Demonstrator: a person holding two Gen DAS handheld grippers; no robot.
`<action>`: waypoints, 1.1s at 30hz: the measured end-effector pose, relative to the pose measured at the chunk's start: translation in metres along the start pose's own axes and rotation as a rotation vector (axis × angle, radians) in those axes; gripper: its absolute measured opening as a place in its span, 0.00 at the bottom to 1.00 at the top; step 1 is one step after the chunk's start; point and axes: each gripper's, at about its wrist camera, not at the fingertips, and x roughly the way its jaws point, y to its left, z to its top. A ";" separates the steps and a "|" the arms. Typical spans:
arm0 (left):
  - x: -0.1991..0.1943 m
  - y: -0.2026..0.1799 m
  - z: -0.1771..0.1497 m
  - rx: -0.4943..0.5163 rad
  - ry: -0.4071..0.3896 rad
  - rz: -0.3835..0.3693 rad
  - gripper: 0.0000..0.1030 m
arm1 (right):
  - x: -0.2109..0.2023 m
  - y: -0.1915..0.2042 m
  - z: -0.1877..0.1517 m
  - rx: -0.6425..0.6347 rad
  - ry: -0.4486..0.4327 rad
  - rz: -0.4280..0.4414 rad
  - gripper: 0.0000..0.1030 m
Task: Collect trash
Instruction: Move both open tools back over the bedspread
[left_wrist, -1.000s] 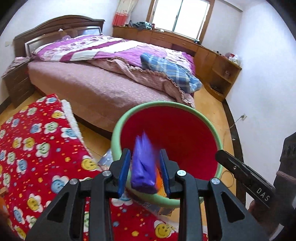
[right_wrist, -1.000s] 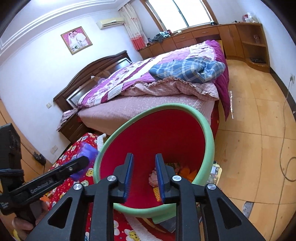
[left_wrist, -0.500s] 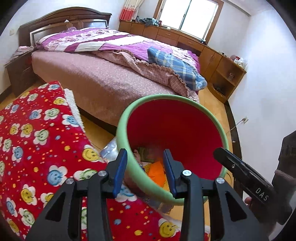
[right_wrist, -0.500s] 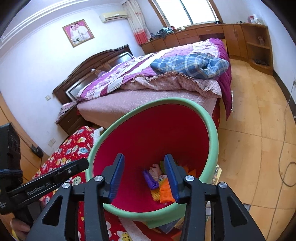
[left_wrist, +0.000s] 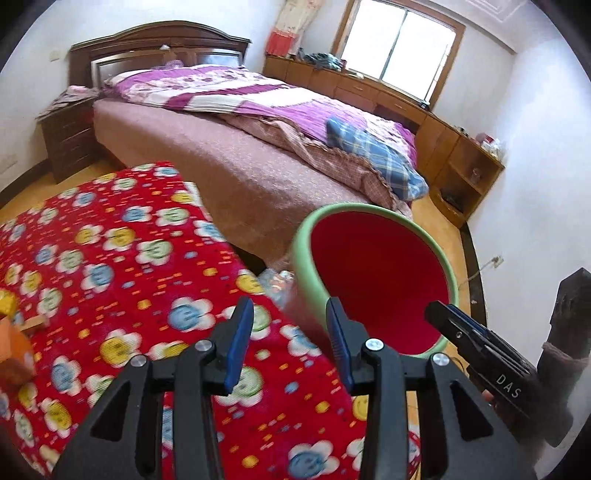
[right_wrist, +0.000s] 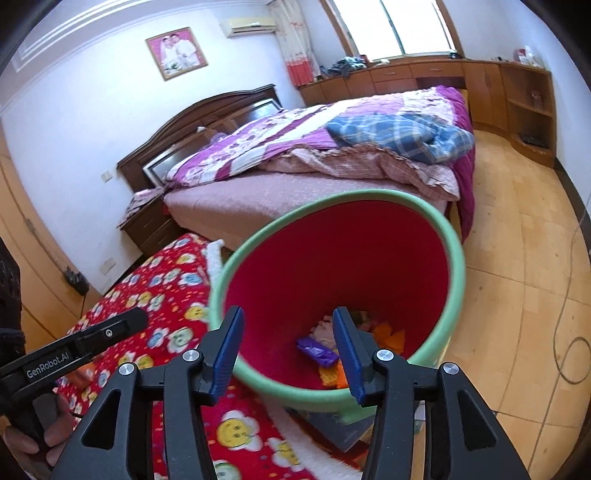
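A: Left gripper (left_wrist: 290, 338), left wrist view: blue-padded jaws parted, nothing between them. It hangs over the near right corner of the red flowered blanket (left_wrist: 122, 266). The bin (left_wrist: 306, 266), green outside and red inside, stands just right of the blanket, near the bed (left_wrist: 236, 162). Its floor is hidden from this angle.

B: Other tool in that view?

A: Right gripper (left_wrist: 437, 314), at the far right edge, reaching toward the bin's near rim. Only one black finger shows there.

B: Right wrist view?

A: Right gripper (right_wrist: 288, 350): jaws opening, empty, poised above the bin's (right_wrist: 456, 258) near rim. Trash lies on the bin floor: a purple wrapper (right_wrist: 317, 350), orange pieces (right_wrist: 388, 332) beside it, and something pinkish behind; blurred, can't identify further.

B: Left tool there?

A: Left gripper (right_wrist: 138, 317) enters from the left over the blanket (right_wrist: 166, 280); a hand (right_wrist: 22, 439) holds its grip at the lower left.
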 end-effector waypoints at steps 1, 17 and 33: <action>-0.005 0.006 -0.001 -0.013 -0.006 0.008 0.39 | 0.000 0.004 0.000 -0.006 0.000 0.006 0.51; -0.068 0.093 -0.031 -0.189 -0.046 0.145 0.39 | 0.003 0.080 -0.019 -0.118 0.057 0.097 0.61; -0.116 0.180 -0.069 -0.362 -0.069 0.285 0.40 | 0.021 0.146 -0.040 -0.174 0.131 0.170 0.72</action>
